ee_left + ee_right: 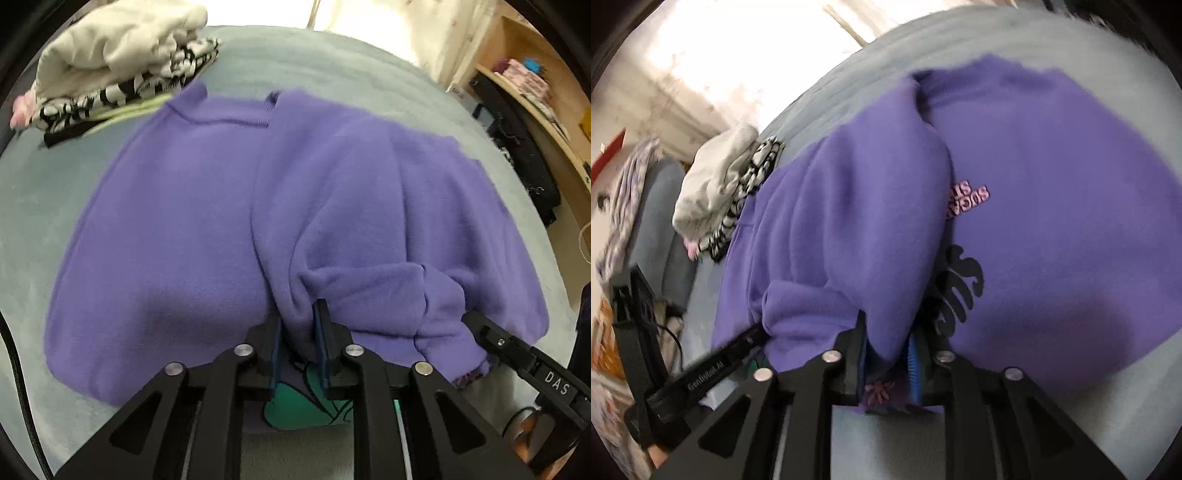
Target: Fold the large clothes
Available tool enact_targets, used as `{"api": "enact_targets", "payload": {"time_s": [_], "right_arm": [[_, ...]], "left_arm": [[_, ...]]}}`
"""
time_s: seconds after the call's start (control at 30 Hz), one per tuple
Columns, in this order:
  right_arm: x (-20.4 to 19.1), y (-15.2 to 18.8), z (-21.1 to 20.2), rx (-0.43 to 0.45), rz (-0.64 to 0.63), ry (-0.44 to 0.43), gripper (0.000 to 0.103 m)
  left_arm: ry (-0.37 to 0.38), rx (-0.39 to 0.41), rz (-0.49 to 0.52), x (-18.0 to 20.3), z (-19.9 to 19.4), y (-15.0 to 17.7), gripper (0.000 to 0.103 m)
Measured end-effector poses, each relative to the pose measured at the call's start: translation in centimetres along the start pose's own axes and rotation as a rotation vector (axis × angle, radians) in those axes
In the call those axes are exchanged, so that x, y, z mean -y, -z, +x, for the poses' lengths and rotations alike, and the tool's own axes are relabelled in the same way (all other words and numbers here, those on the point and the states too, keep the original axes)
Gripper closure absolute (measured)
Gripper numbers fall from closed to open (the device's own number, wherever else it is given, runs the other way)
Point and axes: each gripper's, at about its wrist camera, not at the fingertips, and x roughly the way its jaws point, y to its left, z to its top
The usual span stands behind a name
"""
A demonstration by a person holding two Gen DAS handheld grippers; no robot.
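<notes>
garment: we see a large purple fleece sweatshirt (192, 229) lying spread on the pale grey-blue bed cover (51, 192), one side folded over the body
print: pink and black lettering (964, 258) shows on the sweatshirt's front in the right wrist view, partly hidden by the folded layer
left gripper (300, 325): we have its black jaws nearly closed, pinching a bunched fold of the purple fleece at the near hem
right gripper (888, 343): jaws narrow, clamped on the near edge of the folded-over layer; blue pads (913, 363) press the cloth
spacing: both grippers grip the same near edge, close beside each other
stack: folded cream and black-and-white clothes (118, 62) sit at the far left of the bed, just beside the sweatshirt's far corner
shelf: wooden shelving (535, 92) stands off the bed's right side
</notes>
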Motion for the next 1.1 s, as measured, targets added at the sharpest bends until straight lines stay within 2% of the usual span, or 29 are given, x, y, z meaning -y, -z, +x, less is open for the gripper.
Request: {"api": "enact_targets", "payload": {"time_s": [0.03,0.1,0.2,0.3,0.4,0.6,0.63,0.73,0.83,0.93,1.1], "right_arm": [[-0.3,0.0,-0.5,0.007,-0.024,0.02,0.076],[-0.5,0.1,-2.0,0.037,-0.064,0.045,0.074],[-1.1,0.2,-4.7,0.13,-0.108,0.092,0.074],[-2.1,0.4,-6.3,0.214,-0.181,0.107,0.074],[-3.9,-0.4,-5.7,0.249,-0.264,0.108,0.074],[-5.2,-2.7,-1.6,0.249,-0.302,0.126,0.074],[-5.0,-2.7,-0.9,0.234,-0.305,0.141,0.074],[-3.2,-2.4,2.6,0.131,-0.289,0.196,0.074],[-2.2,-2.5,2.6,0.141,-0.262,0.152,0.074],[-2.3,-2.4,2.6,0.145,-0.274,0.165,0.073],[-2.6,-2.3,2.5,0.151,-0.284,0.165,0.07]], "left_arm": [[0.009,0.009,0.003,0.0,-0.6,0.4,0.079],[0.027,0.035,-0.01,-0.6,-2.2,0.7,0.068],[0.042,0.095,-0.044,-1.3,-5.1,1.1,0.067],[0.036,0.168,-0.018,-1.4,-7.3,1.1,0.067],[0.109,0.19,0.001,-0.2,-7.5,-0.4,0.067],[0.184,0.199,0.042,3.1,-4.4,-3.5,0.067],[0.184,0.175,0.05,3.6,-3.0,-3.6,0.067],[0.112,0.101,0.081,4.1,0.8,-2.9,0.067],[0.102,0.148,0.107,4.5,1.1,-2.3,0.067],[0.086,0.155,0.115,4.9,1.2,-2.2,0.067],[0.108,0.149,0.09,4.4,1.0,-2.1,0.067]]}}
